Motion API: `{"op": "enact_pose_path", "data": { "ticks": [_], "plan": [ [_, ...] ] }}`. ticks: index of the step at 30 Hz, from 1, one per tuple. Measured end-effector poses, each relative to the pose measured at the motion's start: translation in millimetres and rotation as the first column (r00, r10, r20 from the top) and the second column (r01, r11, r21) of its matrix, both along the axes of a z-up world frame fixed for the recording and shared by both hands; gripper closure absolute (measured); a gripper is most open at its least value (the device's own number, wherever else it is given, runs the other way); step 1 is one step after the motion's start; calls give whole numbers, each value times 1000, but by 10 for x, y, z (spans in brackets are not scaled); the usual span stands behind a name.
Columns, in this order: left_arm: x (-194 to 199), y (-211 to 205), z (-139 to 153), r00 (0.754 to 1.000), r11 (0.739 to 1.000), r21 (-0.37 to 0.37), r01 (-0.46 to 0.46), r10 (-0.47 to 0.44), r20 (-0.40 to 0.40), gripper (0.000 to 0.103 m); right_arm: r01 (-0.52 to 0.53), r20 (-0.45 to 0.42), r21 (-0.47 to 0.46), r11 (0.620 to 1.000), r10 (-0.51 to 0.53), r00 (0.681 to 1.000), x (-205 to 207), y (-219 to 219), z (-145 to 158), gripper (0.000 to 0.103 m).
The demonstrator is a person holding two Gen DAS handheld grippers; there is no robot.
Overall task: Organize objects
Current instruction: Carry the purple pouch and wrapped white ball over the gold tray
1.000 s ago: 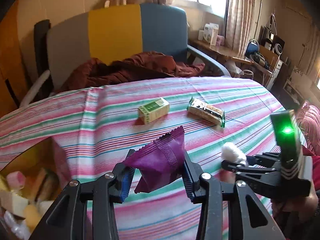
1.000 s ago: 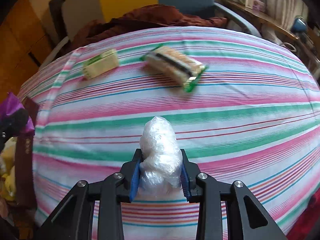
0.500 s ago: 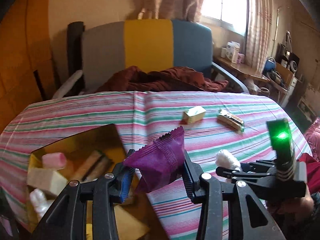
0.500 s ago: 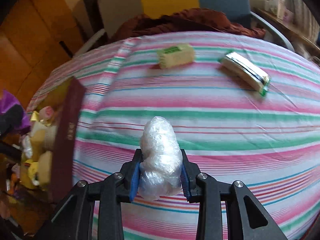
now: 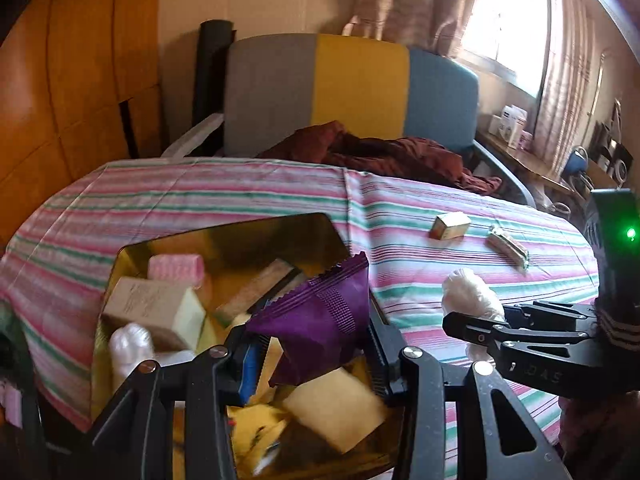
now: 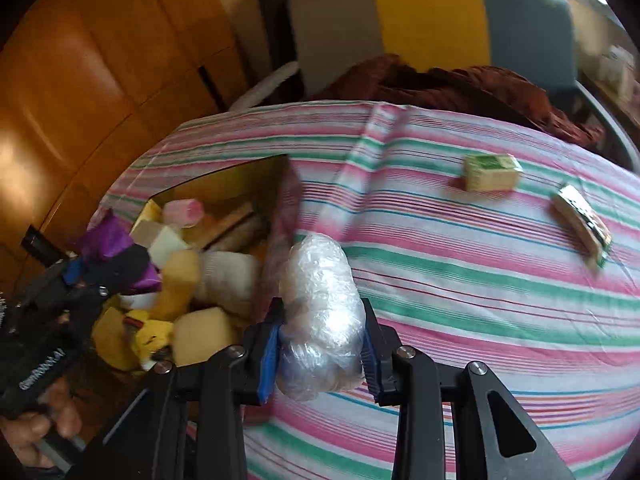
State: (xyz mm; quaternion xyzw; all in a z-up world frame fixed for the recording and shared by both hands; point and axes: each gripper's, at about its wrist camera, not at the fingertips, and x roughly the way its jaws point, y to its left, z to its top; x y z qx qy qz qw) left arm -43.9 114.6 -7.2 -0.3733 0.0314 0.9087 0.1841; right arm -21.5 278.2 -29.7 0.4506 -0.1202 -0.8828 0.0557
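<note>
My left gripper [image 5: 310, 344] is shut on a purple snack packet [image 5: 320, 316] and hangs over the gold box [image 5: 240, 236], which holds several wrapped snacks. My right gripper [image 6: 320, 340] is shut on a clear-wrapped white bundle [image 6: 318, 292], just right of the box's rim [image 6: 280, 208] above the striped cloth. In the right wrist view the left gripper [image 6: 100, 276] with the purple packet [image 6: 106, 240] sits over the box at the left. The right gripper [image 5: 476, 326] with its bundle [image 5: 470, 294] appears at the right of the left wrist view.
On the striped tablecloth [image 6: 460, 280] lie a small cream-and-green box [image 6: 492, 172] and a green-edged wrapped bar [image 6: 582, 224], both far right. Behind the table stands a grey, yellow and blue chair [image 5: 356, 88] with a dark red cloth [image 5: 384, 152]. A wooden wall [image 6: 80, 80] is at the left.
Both grippers have swung left across the table, each keeping its item. The gold box has come into full view under the left gripper; the two loose items have slid to the right.
</note>
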Motion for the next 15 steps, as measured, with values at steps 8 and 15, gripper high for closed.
{"op": "enact_pose_path", "data": {
  "ticks": [8,15],
  "plan": [
    [-5,-666,-50,991,990,41,-135,134,23,59,-109,-19,18,994,109,994,-144,-468,78,68],
    [19,-1054,-94,975,975,39,-220,219,33,59,-162,-24,37,986,163,986,-328,-743,76,67]
  ]
}}
